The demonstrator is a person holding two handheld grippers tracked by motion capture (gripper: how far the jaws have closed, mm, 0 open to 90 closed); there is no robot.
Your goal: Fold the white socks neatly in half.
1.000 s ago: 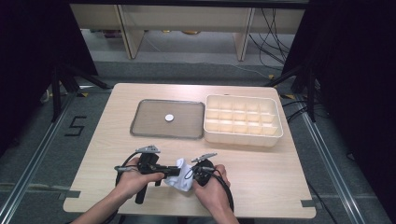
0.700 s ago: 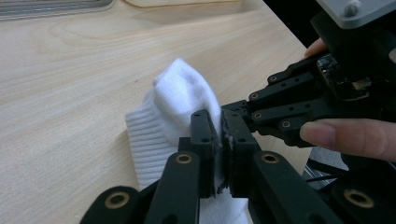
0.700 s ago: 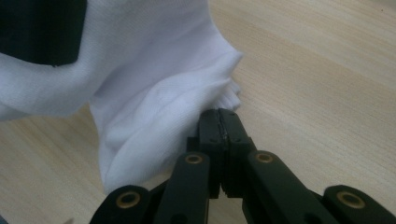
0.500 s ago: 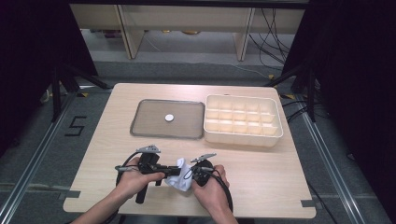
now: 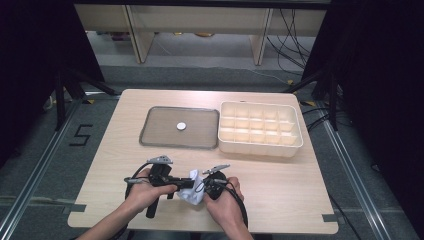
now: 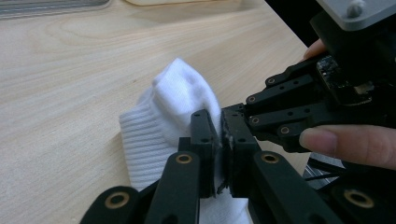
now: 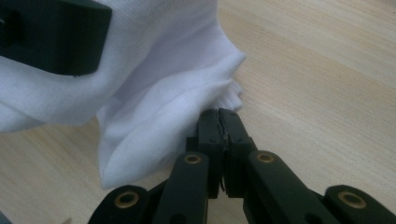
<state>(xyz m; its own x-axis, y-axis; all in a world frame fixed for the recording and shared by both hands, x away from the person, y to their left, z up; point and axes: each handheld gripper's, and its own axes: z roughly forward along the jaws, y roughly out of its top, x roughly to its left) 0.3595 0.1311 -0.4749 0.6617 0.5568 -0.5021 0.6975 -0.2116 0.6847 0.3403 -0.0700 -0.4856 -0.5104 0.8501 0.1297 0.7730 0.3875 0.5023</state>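
At the near edge of the bench [image 5: 280,200], you pinch the white sock [image 5: 192,186] with both the left hand-held gripper [image 6: 220,135] and the right hand-held gripper [image 7: 218,122], folding barely begun.

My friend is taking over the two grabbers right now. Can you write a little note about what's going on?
Left gripper: shut, jaws pinching the white sock.
Right gripper: shut at the sock's other edge; whether it grips fabric is unclear.
The sock sits bunched between both grippers at the table's near edge.
The grey tray, holding a small white disc, and the cream divided box lie farther back.
Done: sock gripped.
Left: probably folding it.
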